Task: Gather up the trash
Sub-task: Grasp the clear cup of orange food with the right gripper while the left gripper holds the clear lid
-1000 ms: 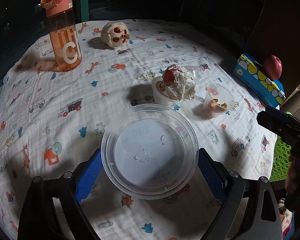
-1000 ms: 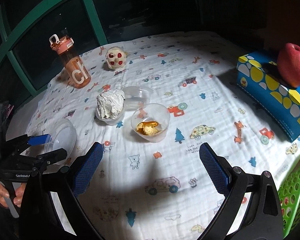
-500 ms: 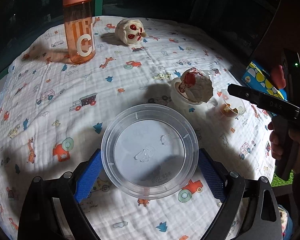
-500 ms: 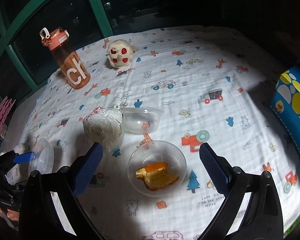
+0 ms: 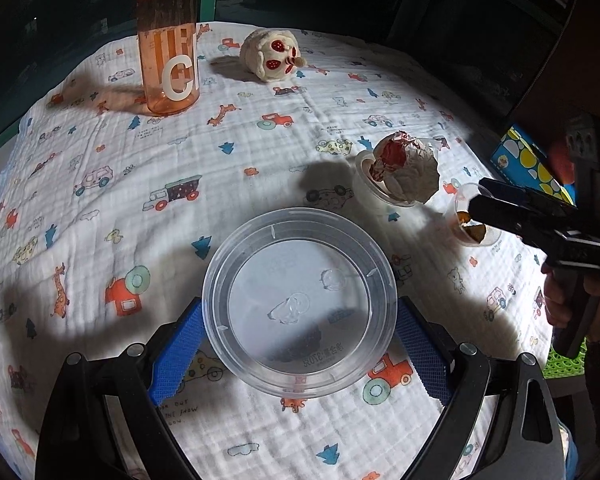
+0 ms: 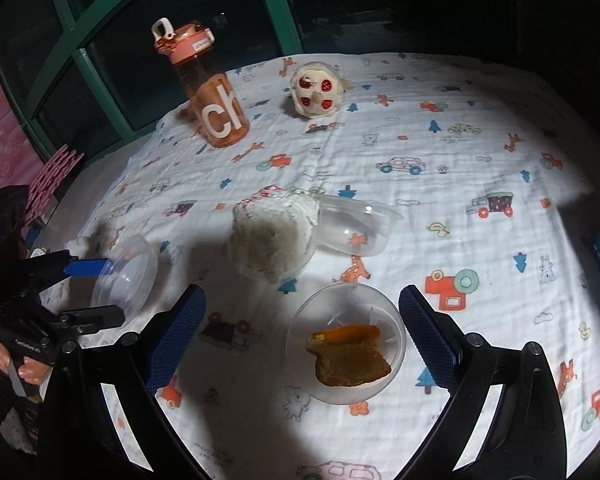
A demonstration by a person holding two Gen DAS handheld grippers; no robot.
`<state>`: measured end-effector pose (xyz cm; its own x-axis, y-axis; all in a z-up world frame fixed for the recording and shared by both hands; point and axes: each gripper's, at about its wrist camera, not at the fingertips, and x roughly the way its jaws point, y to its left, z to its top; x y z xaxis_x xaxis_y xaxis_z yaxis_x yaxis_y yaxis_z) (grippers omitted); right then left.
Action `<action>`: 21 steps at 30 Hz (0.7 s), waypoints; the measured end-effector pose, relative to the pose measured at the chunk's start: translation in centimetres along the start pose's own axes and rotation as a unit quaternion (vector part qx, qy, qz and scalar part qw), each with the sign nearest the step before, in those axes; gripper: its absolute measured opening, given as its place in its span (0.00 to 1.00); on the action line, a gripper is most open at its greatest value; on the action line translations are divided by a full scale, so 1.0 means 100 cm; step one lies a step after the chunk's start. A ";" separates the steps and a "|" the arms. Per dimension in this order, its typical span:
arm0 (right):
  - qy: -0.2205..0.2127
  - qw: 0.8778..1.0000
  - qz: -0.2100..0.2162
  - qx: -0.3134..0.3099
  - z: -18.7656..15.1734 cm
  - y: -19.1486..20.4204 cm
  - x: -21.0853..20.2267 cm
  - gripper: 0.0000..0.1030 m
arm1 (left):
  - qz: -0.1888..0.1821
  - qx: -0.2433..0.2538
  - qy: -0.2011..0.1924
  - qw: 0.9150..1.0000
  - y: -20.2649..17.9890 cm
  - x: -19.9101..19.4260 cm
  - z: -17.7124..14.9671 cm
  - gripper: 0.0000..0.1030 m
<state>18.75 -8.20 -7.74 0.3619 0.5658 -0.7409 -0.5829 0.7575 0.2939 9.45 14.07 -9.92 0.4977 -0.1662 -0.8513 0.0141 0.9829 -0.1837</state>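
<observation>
Between left claw pads — clear lid clamped, right claw spread around food cup

Right claw spread wide, clear cup with food scraps between blue pads, untouched.

Both fisheye views are dim at the rim and bright in the middle: a pool of light falls on the patterned cloth over the worktop, fading to black vignette at every corner. Windows behind, at 11 to 1 o'clock, are dark. The water bottle and the stuffed toy throw shadows toward 9 o'clock. A broad soft shadow crosses the cloth at 6 o'clock in the right wrist view. The clear plastic lid shows faint glare. Straight lines bow outward near the edges. Focus is fairly sharp centrally, with grain in dark areas.
</observation>
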 end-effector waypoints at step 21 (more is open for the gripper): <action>0.023 0.975 0.017 0.222 -0.021 -0.021 -0.009 0.91 | -0.001 -0.017 -0.011 1.000 0.013 -0.011 -0.005 0.87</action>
<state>18.11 -11.00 -8.96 0.3087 0.5861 -0.7492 -0.2176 0.8102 0.5442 8.43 15.50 -9.44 0.5166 -0.1664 -0.8399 -0.0145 0.9791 -0.2029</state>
